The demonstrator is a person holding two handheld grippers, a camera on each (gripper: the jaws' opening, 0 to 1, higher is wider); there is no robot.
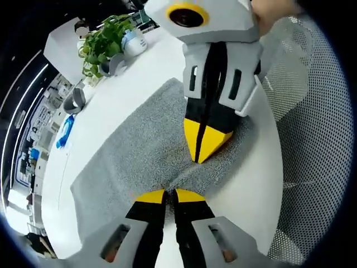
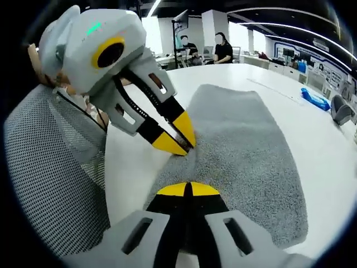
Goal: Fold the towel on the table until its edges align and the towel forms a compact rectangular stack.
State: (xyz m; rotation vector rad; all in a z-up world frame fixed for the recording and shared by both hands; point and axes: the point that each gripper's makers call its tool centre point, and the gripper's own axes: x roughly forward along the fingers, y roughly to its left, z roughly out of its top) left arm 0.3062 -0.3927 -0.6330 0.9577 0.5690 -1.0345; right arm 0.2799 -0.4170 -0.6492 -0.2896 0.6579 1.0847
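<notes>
I have both tools pinched onto the near short edge of the grey towel (image 1: pixel 134 145), which lies flat and long on the white surface (image 1: pixel 111 95), reaching away from me toward its far side. In the left gripper view, my left hand-held gripper (image 1: pixel 170 195) has its yellow-tipped jaws drawn together on a small ridge of cloth at that edge, and the right hand-held gripper (image 1: pixel 202 146) comes in from above with its tips pressed shut on the towel just beside mine. The right gripper view agrees: the right hand-held gripper (image 2: pixel 188 188) is closed at the towel's (image 2: pixel 245 145) near edge, with the left hand-held gripper (image 2: pixel 177 142) biting the same hem close by.

My worry is that the two grips sit almost touching near one corner instead of spread across the edge. To fold well, I judge I should hold one corner firm and work the other tool along the hem to the opposite corner, then lift both evenly and carry the edge over to the far end, laying corner on corner. A mesh chair back (image 1: pixel 312 128) stands along the surface's near edge, so I would lift clear of it. A potted plant (image 1: pixel 103 42) and a blue object (image 1: pixel 66 131) sit well apart, toward the far edge.
</notes>
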